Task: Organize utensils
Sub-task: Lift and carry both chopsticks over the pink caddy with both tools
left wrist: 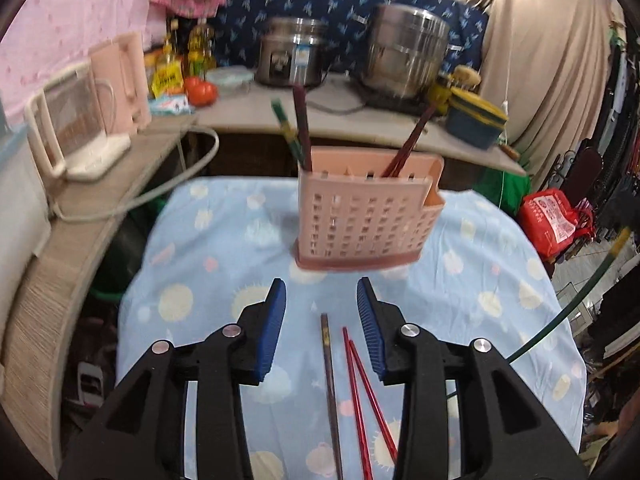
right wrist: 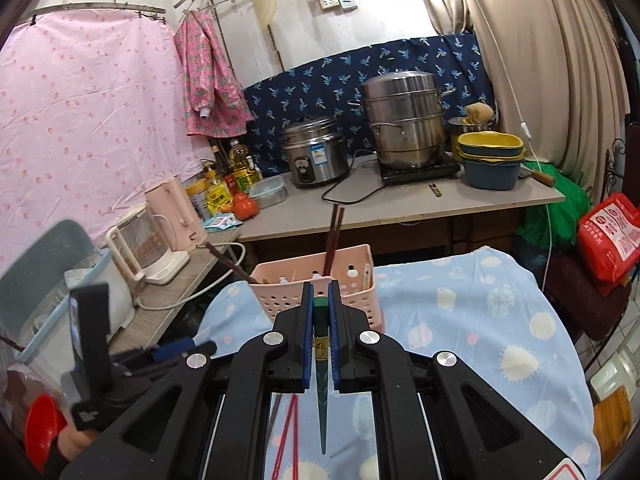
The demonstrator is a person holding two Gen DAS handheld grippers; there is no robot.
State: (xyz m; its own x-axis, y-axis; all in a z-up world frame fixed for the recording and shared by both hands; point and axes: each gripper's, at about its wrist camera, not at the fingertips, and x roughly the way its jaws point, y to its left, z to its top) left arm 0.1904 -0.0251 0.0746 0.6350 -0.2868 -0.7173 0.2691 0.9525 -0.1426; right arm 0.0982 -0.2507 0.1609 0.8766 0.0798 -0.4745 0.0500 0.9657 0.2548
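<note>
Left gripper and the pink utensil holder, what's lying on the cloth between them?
In the left wrist view, only bare blue tablecloth separates the open left gripper from the pink utensil holder. The loose dark chopstick and red chopsticks lie nearer, between its fingers.

Both views are evenly lit by soft, diffuse indoor light; no hard shadows are cast. Strong fisheye bending and dark vignetted corners are seen at the edges. The left wrist view is smeared by motion blur, worst on the pink utensil basket (left wrist: 366, 216) and the steel pots (left wrist: 404, 52). The right wrist view is sharp, with mild glare on the steamer pot (right wrist: 404, 120).
</note>
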